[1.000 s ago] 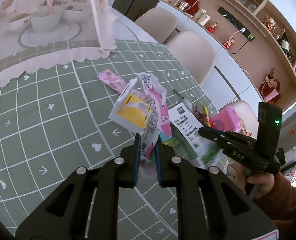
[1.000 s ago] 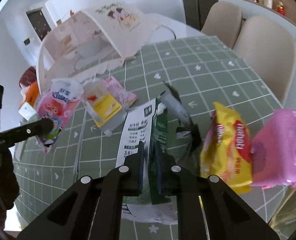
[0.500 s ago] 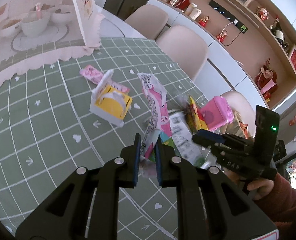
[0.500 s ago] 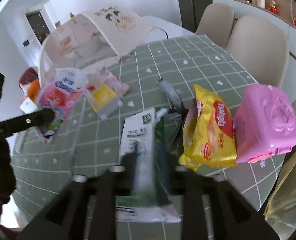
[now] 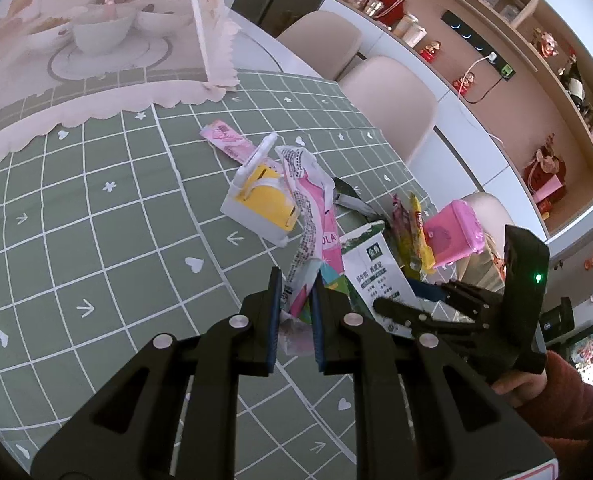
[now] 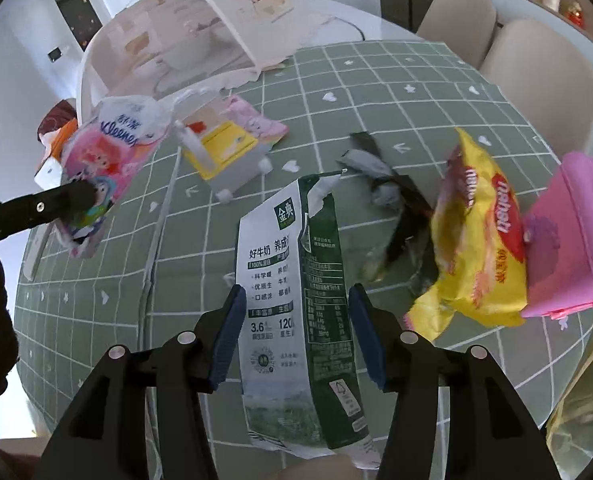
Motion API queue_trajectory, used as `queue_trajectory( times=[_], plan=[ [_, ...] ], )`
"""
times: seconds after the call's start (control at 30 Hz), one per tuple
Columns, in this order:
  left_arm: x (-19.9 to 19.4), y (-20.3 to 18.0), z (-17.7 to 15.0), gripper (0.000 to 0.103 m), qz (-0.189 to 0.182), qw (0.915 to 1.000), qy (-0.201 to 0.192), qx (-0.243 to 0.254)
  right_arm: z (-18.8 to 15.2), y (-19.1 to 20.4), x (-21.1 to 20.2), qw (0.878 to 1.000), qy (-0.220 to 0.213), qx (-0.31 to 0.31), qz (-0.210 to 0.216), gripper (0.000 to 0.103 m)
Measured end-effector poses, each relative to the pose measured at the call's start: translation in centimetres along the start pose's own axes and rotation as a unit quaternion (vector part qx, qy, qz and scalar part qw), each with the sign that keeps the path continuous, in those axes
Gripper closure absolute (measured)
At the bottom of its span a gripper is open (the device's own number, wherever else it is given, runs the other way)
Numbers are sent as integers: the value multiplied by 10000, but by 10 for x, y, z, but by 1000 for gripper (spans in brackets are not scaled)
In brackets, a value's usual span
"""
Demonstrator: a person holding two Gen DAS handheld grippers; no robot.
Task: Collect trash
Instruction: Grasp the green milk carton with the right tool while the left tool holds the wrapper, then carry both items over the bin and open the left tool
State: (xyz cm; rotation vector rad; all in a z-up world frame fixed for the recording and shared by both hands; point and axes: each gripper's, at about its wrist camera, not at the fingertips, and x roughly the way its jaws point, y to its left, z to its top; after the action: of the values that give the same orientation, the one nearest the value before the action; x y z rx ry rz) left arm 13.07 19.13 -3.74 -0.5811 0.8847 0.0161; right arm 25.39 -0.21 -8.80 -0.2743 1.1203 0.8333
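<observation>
Where the green gridded tablecloth [image 5: 96, 208] covers the round table, a pale pink mesh food cover [image 5: 96, 40] sits at the far side over white bowls, largest thing on the surface. Trash lies scattered toward the near edge. Green-and-white milk carton [image 6: 292, 280] lies flat on the cloth, spout end torn open, pointing away from the right gripper [image 6: 294, 332]; that gripper's jaws stand wide apart, one blue pad on either side of the carton's lower body, neither pad visibly pressing it. Just right of the carton: yellow snack bag [image 6: 480, 236], crumpled, leaning against a pink plastic box [image 6: 572, 236] at the table edge. Between carton and bag, a grey-black crumpled wrapper [image 6: 384, 184]. Beyond the carton, a small white box with a yellow insert [image 6: 228, 156], lid flap up, and a flat pink sachet [image 6: 256, 122] touching its far side. Left gripper [image 5: 294, 300] has its jaws nearly closed, pinching the lower end of a pink tissue packet wrapper [image 5: 316, 224], which hangs limp, held above the cloth to the left of the carton.
</observation>
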Motion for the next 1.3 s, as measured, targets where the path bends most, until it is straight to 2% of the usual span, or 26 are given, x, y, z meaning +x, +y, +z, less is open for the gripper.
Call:
queue_trajectory(
  times=[0.2,0.37,0.43,0.47,0.5,0.53,0.57,0.63,0.8,0.9,1.1,1.3],
  plan=[
    [3,4,-4,91,-33,9999,31,-94,-1,-12,5,9989,-71,336,308,48],
    [4,7,-5,91,-38,9999,65,-133,-1,-29,15,9899,239,1000,971,47],
    [2,6,-4,91,-43,9999,37,-119,-2,-26,15,9892,351,951,1063,48],
    [1,5,-4,91,-40,9999,22,-110,-3,-23,13,9906,305,847,1031,50],
    [0,4,-4,91,-36,9999,3,-97,-3,-21,10,9918,246,762,994,56],
    [-1,3,-3,91,-37,10000,-13,-79,-2,-18,3,9930,110,672,963,69],
    [-1,2,-2,91,-33,10000,-27,-62,-1,-18,0,9937,68,640,919,70],
    [-2,-2,0,91,-11,10000,-44,-21,3,-16,-13,9975,-161,449,527,71],
    [-8,-19,9,91,-29,9997,-167,171,4,-26,-43,9967,-614,451,264,71],
    [-15,-39,16,91,-47,9986,-290,441,6,-27,-71,9951,-955,258,-65,71],
    [-19,-89,36,91,-111,9925,-585,1065,10,-40,-128,9863,-1556,292,-465,71],
    [-8,-143,56,91,-496,9858,-680,1455,3,-67,-172,9764,-1926,516,-832,71]
  ],
)
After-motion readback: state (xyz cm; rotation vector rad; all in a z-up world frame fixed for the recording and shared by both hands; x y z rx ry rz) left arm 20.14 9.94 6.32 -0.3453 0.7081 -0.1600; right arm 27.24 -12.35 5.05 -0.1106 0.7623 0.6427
